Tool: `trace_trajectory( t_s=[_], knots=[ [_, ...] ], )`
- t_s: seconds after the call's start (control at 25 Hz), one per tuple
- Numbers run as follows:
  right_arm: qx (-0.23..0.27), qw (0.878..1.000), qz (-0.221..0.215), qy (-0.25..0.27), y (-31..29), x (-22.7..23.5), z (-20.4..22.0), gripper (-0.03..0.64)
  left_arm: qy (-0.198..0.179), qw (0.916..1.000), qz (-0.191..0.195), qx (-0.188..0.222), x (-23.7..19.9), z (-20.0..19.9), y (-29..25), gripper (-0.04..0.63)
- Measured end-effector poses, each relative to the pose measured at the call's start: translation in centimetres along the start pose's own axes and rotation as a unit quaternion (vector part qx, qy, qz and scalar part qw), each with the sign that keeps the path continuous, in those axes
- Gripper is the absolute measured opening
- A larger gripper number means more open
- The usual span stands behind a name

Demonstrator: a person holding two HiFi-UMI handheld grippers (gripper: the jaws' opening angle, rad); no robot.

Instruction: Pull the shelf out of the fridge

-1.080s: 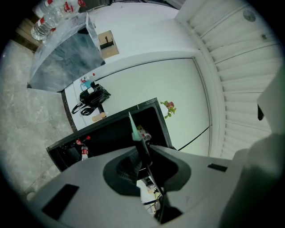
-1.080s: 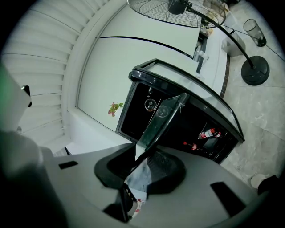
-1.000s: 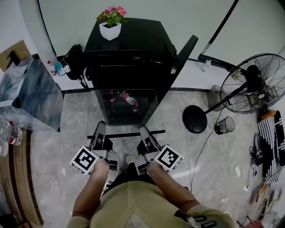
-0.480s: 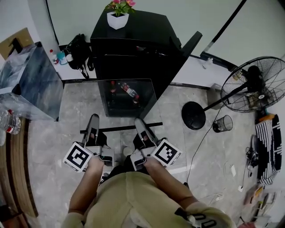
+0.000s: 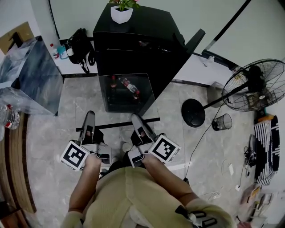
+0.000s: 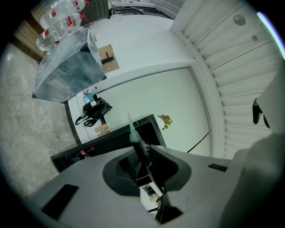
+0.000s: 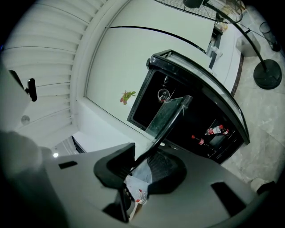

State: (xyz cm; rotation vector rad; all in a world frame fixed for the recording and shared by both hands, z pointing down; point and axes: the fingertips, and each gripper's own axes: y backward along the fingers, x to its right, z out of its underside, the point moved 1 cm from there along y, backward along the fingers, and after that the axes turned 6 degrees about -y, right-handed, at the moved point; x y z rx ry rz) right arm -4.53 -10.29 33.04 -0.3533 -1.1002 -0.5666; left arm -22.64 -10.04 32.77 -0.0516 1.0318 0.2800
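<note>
Close in first: my left fingers [image 6: 121, 171] are clenched on the shelf [image 6: 136, 143], its edge running thin as a blade between them. My right fingers [image 7: 165, 173] are clamped on the same pane. That bite shows only in the two gripper views.

The head view gives the whole picture instead. The left gripper [image 5: 89, 119] and right gripper [image 5: 136, 121] sit side by side at the near, black-trimmed edge. The glass sheet hangs above the floor [image 5: 53, 133], its far edge toward the open fridge [image 5: 142, 44]. I can't tell whether it is fully out. The door [image 5: 189, 49] is swung off to the right.

Low inside the fridge are bottles [image 7: 213, 131] with red on them. The right gripper view looks straight in at them and the head view catches them through the glass. The left gripper view gets only the fridge's outside. On top of the fridge is a potted plant [image 5: 121, 10] in a white pot.
</note>
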Motion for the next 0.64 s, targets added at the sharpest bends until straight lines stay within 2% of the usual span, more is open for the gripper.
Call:
trace_trajectory(
  t_s=[0.64],
  knots=[
    [-0.03, 1.0, 0.002, 0.002, -1.9, 0.7, 0.4, 0.101, -0.004, 0.9995, -0.016, 0.028, -1.0, -1.1, -0.1, 0.061]
  ],
)
